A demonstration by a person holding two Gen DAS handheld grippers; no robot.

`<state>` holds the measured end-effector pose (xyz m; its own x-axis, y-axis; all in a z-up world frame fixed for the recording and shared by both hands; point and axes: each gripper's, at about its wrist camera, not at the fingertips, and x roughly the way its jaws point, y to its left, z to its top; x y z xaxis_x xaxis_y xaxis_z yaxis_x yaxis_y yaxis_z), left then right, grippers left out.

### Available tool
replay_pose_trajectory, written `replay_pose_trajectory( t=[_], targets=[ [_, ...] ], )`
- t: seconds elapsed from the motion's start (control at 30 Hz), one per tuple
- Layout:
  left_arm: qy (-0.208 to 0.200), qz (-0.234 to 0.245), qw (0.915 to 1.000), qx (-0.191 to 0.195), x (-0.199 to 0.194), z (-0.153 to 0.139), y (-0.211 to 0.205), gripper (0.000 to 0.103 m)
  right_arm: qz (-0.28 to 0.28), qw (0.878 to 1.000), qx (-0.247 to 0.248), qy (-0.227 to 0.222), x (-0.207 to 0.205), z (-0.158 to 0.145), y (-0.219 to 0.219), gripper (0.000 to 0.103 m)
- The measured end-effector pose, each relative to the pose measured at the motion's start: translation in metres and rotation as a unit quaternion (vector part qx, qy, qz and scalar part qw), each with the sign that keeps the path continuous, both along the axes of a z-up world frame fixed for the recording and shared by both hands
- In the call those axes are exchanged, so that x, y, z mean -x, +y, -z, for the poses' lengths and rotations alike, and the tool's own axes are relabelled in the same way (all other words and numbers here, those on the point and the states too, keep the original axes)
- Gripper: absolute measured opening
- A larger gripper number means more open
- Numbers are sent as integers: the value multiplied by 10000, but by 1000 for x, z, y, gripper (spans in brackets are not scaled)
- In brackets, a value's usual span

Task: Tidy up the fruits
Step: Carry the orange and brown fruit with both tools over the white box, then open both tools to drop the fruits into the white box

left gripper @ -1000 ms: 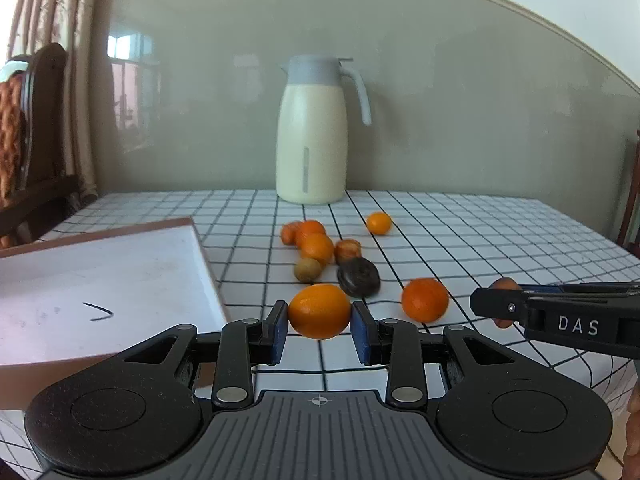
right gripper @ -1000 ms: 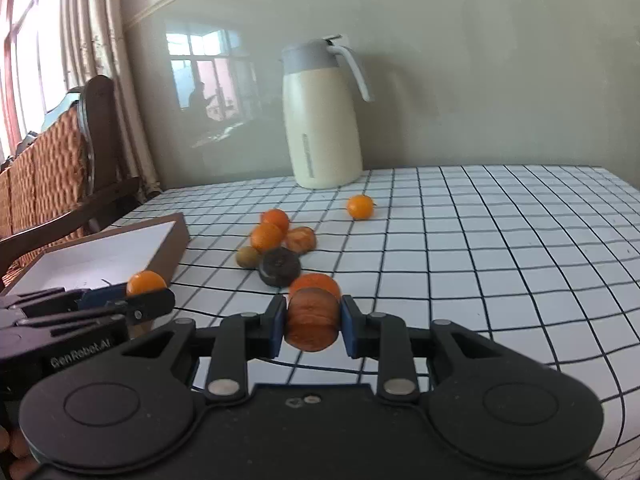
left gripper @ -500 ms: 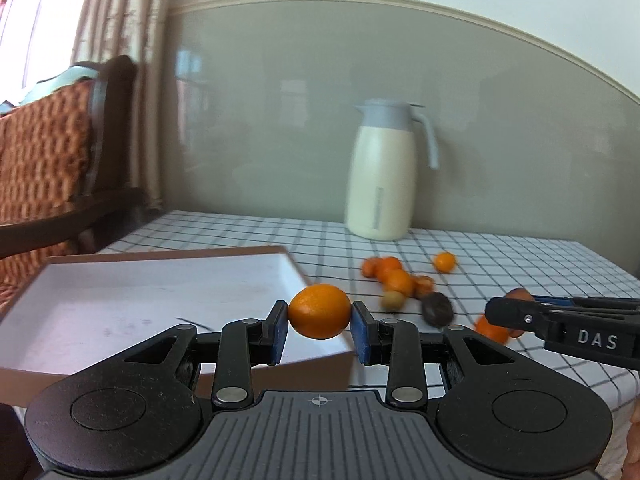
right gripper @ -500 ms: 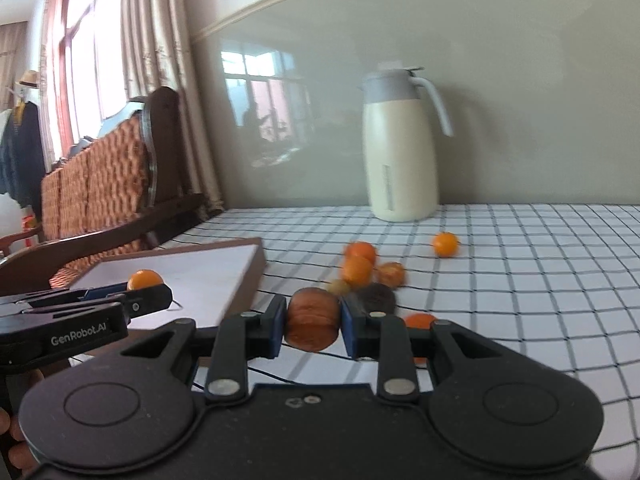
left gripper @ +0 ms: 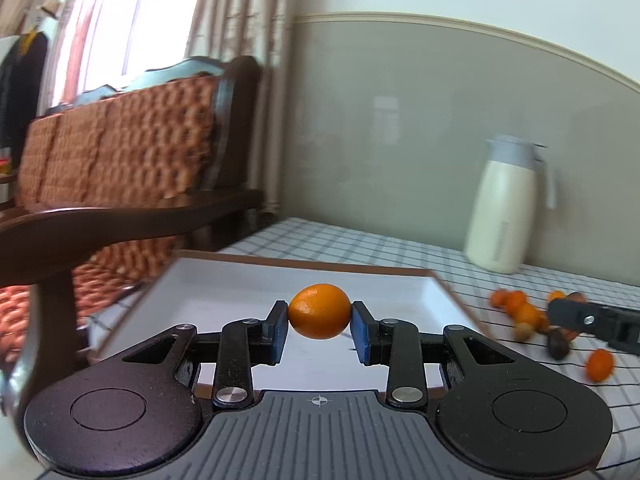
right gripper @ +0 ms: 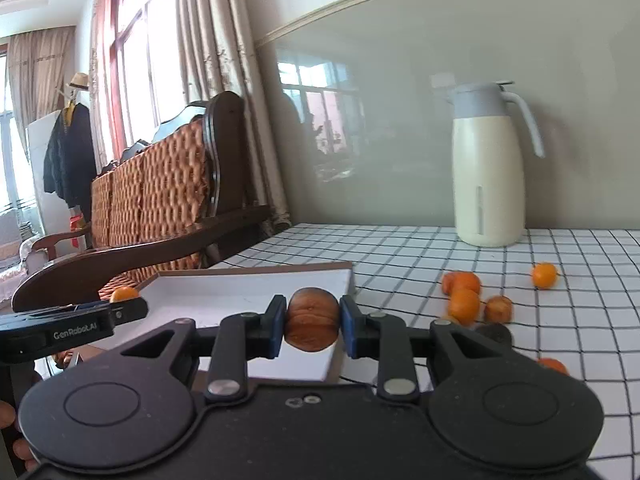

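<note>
The left claw (left gripper: 319,328) is partly closed, its blue pads (left gripper: 280,334) pressed against both sides of a smooth, round orange (left gripper: 319,311), which it holds above the white interior of the tray (left gripper: 224,296). The right claw (right gripper: 313,328) is closed to a similar width on a brown fruit (right gripper: 313,324) with a ribbed, flattened shape; it holds this fruit over the near right corner of the same tray. The tray is shallow and rectangular, with brown outer walls and a flat white floor, and it rests on the table (right gripper: 580,320), which is covered by a white cloth with a black grid pattern. The remaining fruit lies loose on the cloth to the right of the tray: a cluster of small oranges (right gripper: 464,300), a dark round fruit (right gripper: 496,334) partly hidden behind the right claw body, and one small orange (right gripper: 544,275) set apart. A cream jug (right gripper: 489,176) with a grey lid and curved handle stands upright at the back, near the wall. A dark wooden bench with woven backing (right gripper: 160,200) stands beside the table.
</note>
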<state>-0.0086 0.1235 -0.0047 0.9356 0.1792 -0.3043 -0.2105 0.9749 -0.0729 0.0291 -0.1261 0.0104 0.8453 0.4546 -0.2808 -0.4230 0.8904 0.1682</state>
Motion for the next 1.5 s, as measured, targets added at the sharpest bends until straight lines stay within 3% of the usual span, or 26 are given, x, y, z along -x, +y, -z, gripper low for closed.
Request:
replay_pose_trajectory(
  t=[0.3,0.6,0.7,0.77,0.8,0.83,0.87,0.9,1.0,1.2,1.37,1.5],
  targets=[
    [174,-781,9966,181,-3,9,49,34,-151,9998,47,75,-25,4,30,20],
    [550,-1212,9906,323,-16,24,79,34,-15,9994,254,249,-56,15,49,20],
    [717,-1289,9883,378,-23,28,81,34,60,9991,363,219,-58,19,54,31],
    [761,-1292,9879,397,-25,29,80,35,56,9996,258,129,-54,17,52,58],
    [747,-1306,9877,414,-25,28,79,41,94,9997,211,13,-51,15,51,79],
    [702,-1295,9880,465,-23,26,78,75,137,9996,148,-172,-46,11,49,89],
    [566,-1313,9882,540,-19,22,78,97,132,9994,82,-298,-41,8,46,92],
    [308,-1252,9897,614,-13,19,76,102,123,9991,6,-411,-36,4,43,98],
    [-128,-1427,9894,240,-2,8,64,103,174,9967,-95,-784,-24,-3,35,97],
    [60,-1473,9885,328,-4,11,63,103,364,9939,-187,-1019,-19,-7,25,97],
    [68,-1573,9870,309,-3,12,67,103,542,9915,18,-1186,-16,-10,28,97],
    [194,-1609,9863,319,-6,14,69,103,448,9949,181,-885,-21,0,33,97]
  ],
)
